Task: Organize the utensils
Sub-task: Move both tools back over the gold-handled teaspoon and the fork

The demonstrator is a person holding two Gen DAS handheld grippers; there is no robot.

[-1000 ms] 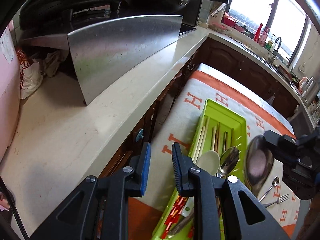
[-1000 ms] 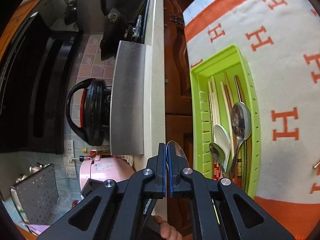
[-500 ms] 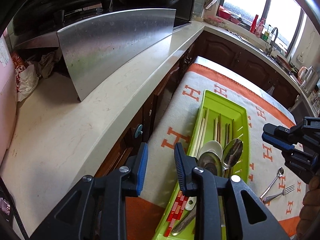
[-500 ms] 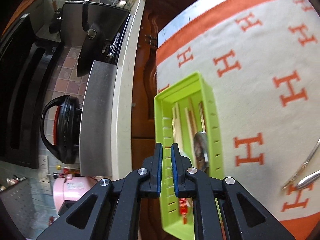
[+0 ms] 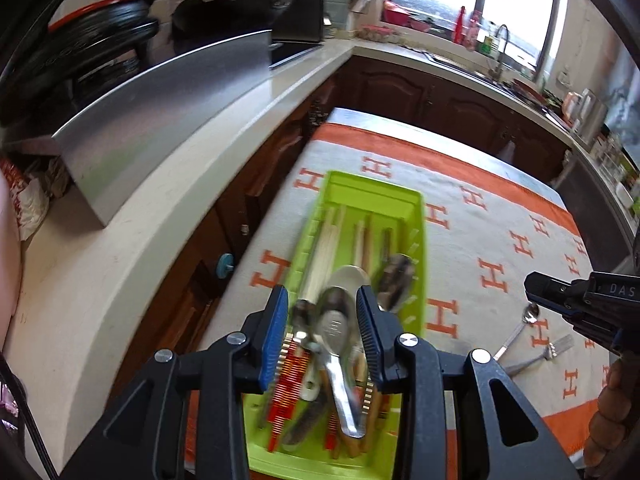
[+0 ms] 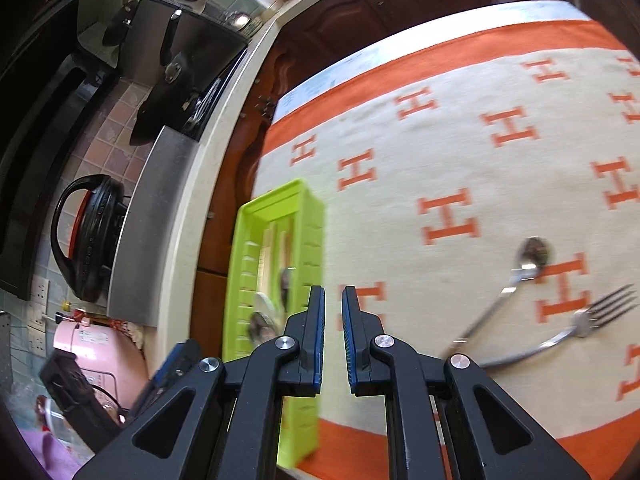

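Fork (image 6: 592,318) lies right of right tongs (image 6: 333,308) (apart).

**Kitchen with pale counters and dark wood cabinets**

A cream worktop (image 5: 132,240) runs along the left and turns the corner under a bright window (image 5: 516,8), where daylight washes out the glass. Below it stand dark brown cabinet doors (image 5: 440,100) with raised panels. A steel splash guard (image 5: 160,120) stands on the counter beside a hob (image 5: 292,46) — a black pan (image 6: 168,92) hangs nearby against pinkish wall tiles (image 6: 112,148). A tap (image 5: 500,40) rises at the sink by the window. An orange-bordered cream cloth (image 6: 460,140) patterned with letters covers the table — a pink appliance (image 6: 100,344) sits at the counter's end
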